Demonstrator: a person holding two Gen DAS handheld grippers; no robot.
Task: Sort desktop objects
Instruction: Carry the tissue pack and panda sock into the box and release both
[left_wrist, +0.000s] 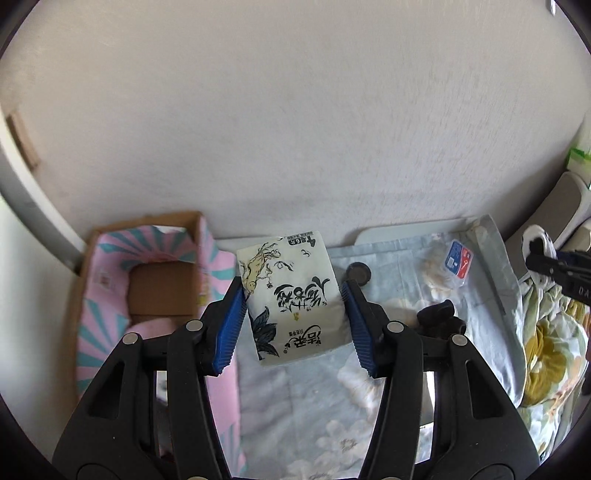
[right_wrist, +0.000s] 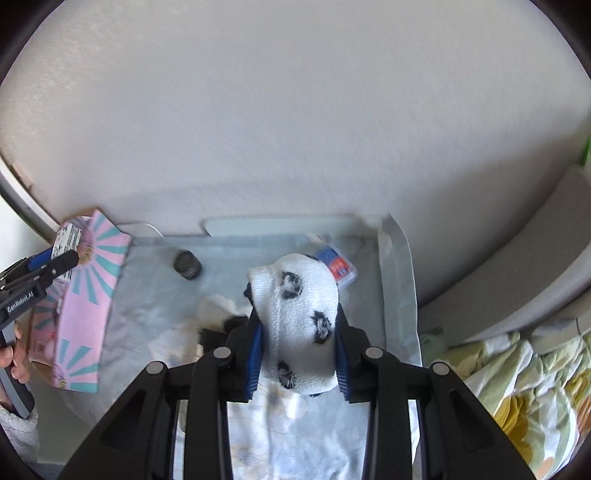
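Note:
My left gripper (left_wrist: 293, 295) is shut on a white tissue pack (left_wrist: 291, 295) with black brush drawings, held above the cloth-covered desk (left_wrist: 314, 406). To its left stands an open cardboard box (left_wrist: 110, 280) lined in pink and teal. My right gripper (right_wrist: 297, 325) is shut on a white sock with black fuzzy spots (right_wrist: 299, 314), lifted over the desk. In the right wrist view the left gripper (right_wrist: 55, 262) with the tissue pack (right_wrist: 66, 238) shows at the far left beside the box (right_wrist: 88, 295).
A small dark round cap (right_wrist: 187, 266) and a blue-red-white packet (right_wrist: 337, 266) lie on the cloth near the wall. A dark object (left_wrist: 439, 317) sits right of the left fingers. Crumpled floral bedding (right_wrist: 517, 380) lies to the right. A hand (right_wrist: 18, 358) grips the left tool.

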